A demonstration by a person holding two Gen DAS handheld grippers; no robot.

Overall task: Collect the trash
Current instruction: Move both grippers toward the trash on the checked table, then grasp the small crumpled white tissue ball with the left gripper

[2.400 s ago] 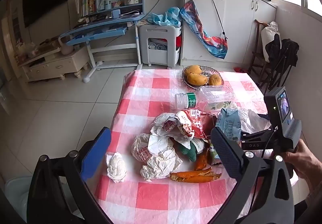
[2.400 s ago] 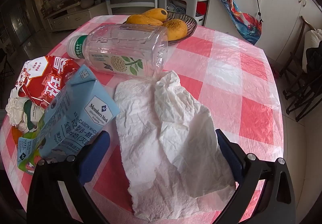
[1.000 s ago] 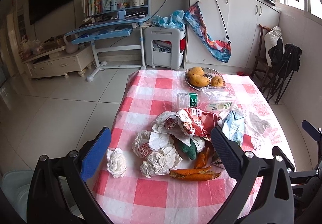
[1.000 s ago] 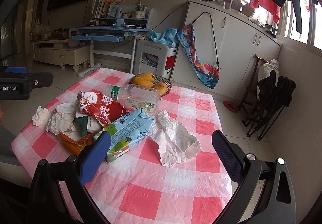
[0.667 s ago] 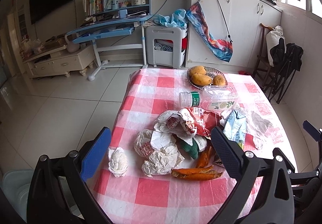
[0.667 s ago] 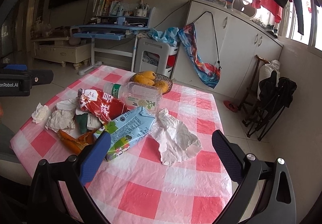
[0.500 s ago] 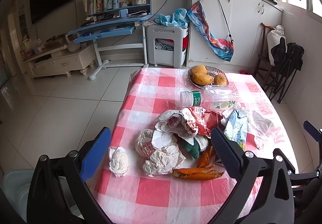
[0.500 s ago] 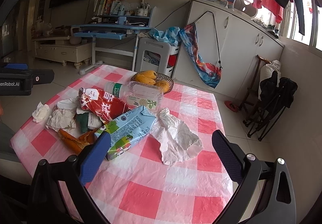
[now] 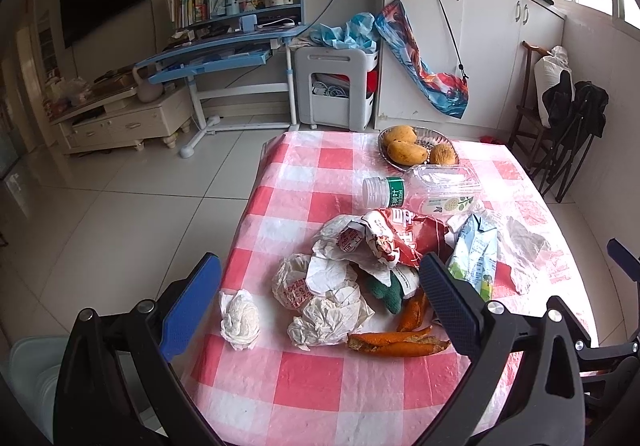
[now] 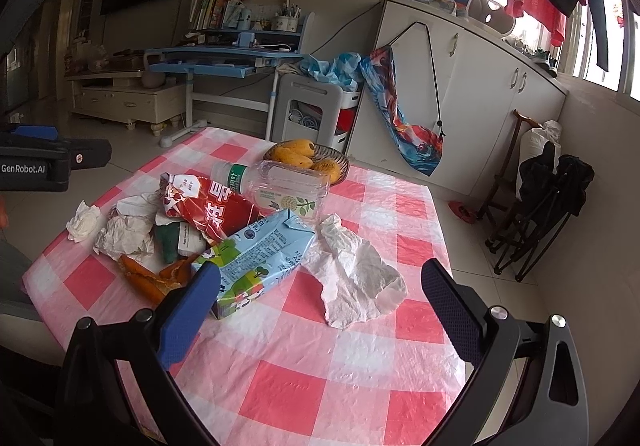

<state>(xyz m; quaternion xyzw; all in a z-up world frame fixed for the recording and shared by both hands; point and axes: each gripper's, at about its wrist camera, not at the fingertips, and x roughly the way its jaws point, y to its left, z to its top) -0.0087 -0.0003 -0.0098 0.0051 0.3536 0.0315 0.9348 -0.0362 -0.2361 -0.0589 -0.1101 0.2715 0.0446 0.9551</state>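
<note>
Trash lies on a red-and-white checked table point(image 9: 312, 382): a small tissue ball point(image 9: 240, 320), crumpled paper wrappers point(image 9: 328, 298), orange peel point(image 9: 396, 344), a red snack bag point(image 9: 404, 236), a blue milk carton point(image 10: 260, 258), a clear plastic bottle point(image 10: 280, 183) and a flat white tissue point(image 10: 356, 278). My left gripper point(image 9: 316, 306) is open and empty, held above the near left part of the table. My right gripper point(image 10: 320, 310) is open and empty above the near right part, with the carton and tissue beyond its fingers.
A bowl of mangoes point(image 9: 416, 149) stands at the far end of the table. Beyond are a blue desk point(image 9: 224, 53), a white storage cart point(image 9: 340, 85), white cabinets point(image 9: 480, 53) and folded black chairs point(image 10: 548, 201) on the right.
Both grippers have pulled back and up from the table since 2.4 s ago. In the last second both views drifted only slightly. Nothing was picked up.
</note>
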